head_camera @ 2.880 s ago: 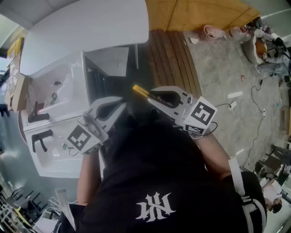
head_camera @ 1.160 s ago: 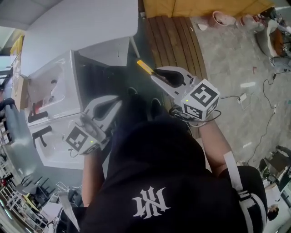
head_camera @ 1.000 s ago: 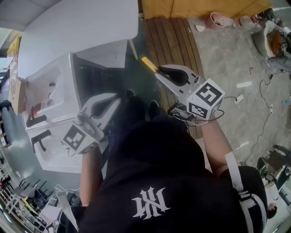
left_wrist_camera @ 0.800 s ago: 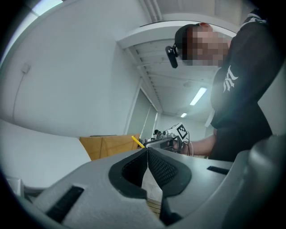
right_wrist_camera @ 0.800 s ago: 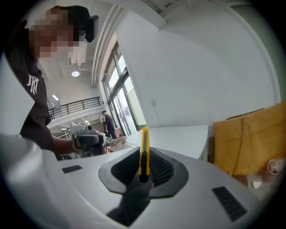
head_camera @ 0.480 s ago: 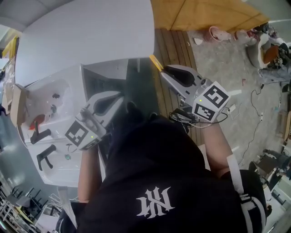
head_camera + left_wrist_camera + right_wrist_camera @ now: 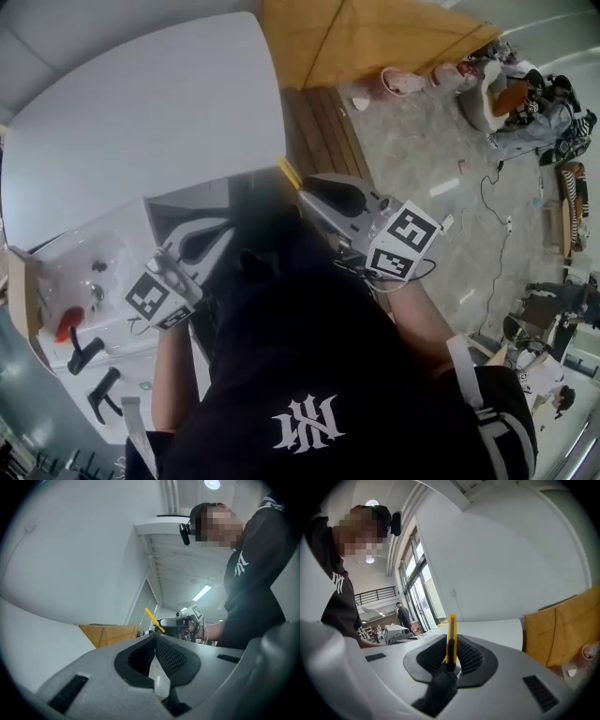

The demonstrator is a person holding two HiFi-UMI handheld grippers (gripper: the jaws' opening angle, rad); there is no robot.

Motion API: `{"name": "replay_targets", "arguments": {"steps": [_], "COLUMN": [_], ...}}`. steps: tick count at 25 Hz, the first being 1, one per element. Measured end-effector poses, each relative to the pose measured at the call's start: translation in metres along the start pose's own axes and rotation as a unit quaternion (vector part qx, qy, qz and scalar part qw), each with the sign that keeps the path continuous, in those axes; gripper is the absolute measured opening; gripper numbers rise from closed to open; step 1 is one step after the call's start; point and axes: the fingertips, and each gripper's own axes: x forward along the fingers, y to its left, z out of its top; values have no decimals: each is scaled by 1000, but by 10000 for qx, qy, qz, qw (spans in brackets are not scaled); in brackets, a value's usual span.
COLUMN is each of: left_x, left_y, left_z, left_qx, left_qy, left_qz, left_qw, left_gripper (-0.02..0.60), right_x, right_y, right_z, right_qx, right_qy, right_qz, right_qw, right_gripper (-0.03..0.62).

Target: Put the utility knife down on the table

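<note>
Your right gripper (image 7: 450, 656) has its jaws pinched on the utility knife (image 7: 451, 632). The yellow knife stands upright between the ribbed pads (image 7: 468, 657). Its upper end projects past the jaw tips. Your left gripper (image 7: 155, 645) has its jaws pressed together, with nothing between them.

In the head view, the right gripper (image 7: 314, 190) points up and to the left. The knife (image 7: 289, 172) shows as a short yellow bar at its tip. The knife is carried in the air by the jaws, just beside the near right corner of the white bench (image 7: 141, 122). It is not set down on the bench. The left gripper (image 7: 192, 251) is held lower and to the left, apart from the knife. The dark shape of your head covers its jaw tips in this view.

The left gripper view looks across at the right gripper, where the knife appears tilted.

To the right of the bench lies a strip of wooden slats (image 7: 323, 122). At the lower left stands a white bin (image 7: 122, 323) holding small tools.
</note>
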Motion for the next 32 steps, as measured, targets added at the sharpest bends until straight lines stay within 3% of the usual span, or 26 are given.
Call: {"name": "replay_targets", "arguments": {"steps": [6, 14, 20, 24, 27, 32], "left_x": [34, 76, 115, 109, 95, 62], "left_y": [25, 102, 159, 193, 229, 264], "left_z": [27, 31, 66, 66, 58, 42], "left_qx": [180, 28, -32, -322, -499, -711], "left_qy": [27, 380, 264, 369, 389, 149], "left_qz": [-31, 394, 752, 1490, 1903, 2019], "left_qw": [9998, 9985, 9968, 9876, 9797, 9767], "left_gripper": [5, 5, 5, 5, 5, 5], "right_x": [1, 66, 100, 141, 179, 232], "right_y": [-34, -114, -178, -202, -213, -213], "right_z": [23, 63, 102, 94, 82, 58], "right_qx": [246, -38, -24, 272, 266, 154], "right_qy": [-353, -259, -184, 95, 304, 643], "right_qz": [155, 724, 1137, 1768, 1898, 1866], "right_qw": [9990, 9970, 9933, 9838, 9810, 9802], "right_gripper": [55, 55, 55, 55, 55, 55]}}
